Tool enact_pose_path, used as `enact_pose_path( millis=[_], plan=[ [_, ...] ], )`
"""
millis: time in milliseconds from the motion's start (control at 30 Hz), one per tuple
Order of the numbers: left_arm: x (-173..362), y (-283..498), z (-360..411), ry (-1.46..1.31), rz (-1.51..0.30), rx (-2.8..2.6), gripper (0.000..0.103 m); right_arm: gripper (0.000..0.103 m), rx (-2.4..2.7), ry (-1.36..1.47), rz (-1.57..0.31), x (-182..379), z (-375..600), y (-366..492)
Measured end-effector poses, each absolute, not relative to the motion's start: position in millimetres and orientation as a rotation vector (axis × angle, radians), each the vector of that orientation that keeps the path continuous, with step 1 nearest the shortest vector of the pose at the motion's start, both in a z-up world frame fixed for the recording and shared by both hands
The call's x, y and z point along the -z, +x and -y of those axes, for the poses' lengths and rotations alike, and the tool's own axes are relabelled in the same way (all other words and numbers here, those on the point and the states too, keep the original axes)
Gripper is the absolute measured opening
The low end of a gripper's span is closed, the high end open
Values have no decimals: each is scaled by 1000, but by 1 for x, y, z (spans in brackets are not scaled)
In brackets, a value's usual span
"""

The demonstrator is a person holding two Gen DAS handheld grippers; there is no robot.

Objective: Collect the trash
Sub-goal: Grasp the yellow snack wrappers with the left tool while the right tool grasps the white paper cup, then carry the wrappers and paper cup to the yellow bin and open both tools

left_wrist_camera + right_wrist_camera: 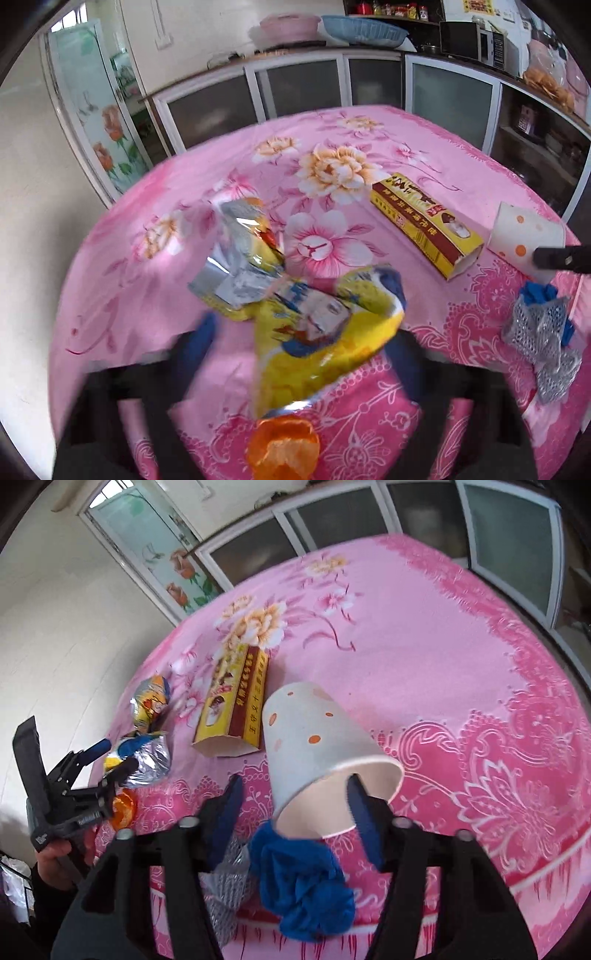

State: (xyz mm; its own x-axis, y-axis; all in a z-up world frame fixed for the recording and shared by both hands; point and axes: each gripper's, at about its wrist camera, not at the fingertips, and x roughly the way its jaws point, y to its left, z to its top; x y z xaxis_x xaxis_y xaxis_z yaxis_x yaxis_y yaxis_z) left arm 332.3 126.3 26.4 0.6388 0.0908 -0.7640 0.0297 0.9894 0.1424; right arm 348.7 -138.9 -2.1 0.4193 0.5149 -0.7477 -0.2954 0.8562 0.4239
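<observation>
My left gripper [306, 325] straddles a crumpled yellow and blue snack bag [325, 332], fingers wide apart. It shows from the right wrist view [110, 760] with the bag [140, 757] between its fingers. A second foil wrapper [247, 240] lies just beyond. An orange peel [282, 446] lies close below. My right gripper [295, 797] is open; its right finger [364, 812] sits inside the mouth of a tipped white paper cup with orange dots [314, 746], the left finger outside. A yellow and red carton [424, 225] lies on the table.
A round table with a pink floral cloth [369, 125] holds everything. A blue cloth and silver mesh wad [295, 886] lies at the near edge, seen too in the left wrist view [543, 332]. Cabinets with glass doors [303, 88] stand behind the table.
</observation>
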Motion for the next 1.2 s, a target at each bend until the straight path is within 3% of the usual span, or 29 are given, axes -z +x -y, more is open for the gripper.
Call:
enact_pose_path(
  millis=[33, 67, 133, 267, 667, 1200],
  plan=[
    [-24, 336, -129, 125, -896, -31, 46, 26, -511, 230, -1025, 4, 137, 351],
    [-21, 338, -132, 110, -912, -23, 32, 18, -512, 230, -1026, 5, 136, 353],
    [-16, 343, -135, 100, -943, -24, 25, 8, -519, 221, -1033, 6, 134, 354],
    [-22, 341, -141, 71, -926, -11, 17, 5, -532, 222, -992, -2, 137, 351],
    [-96, 272, -126, 62, -754, 87, 16, 6, -525, 262, -843, -58, 193, 287],
    [-110, 215, 73, 178, -670, 595, 16, 6, -207, 328, -715, -82, 356, 133]
  ],
)
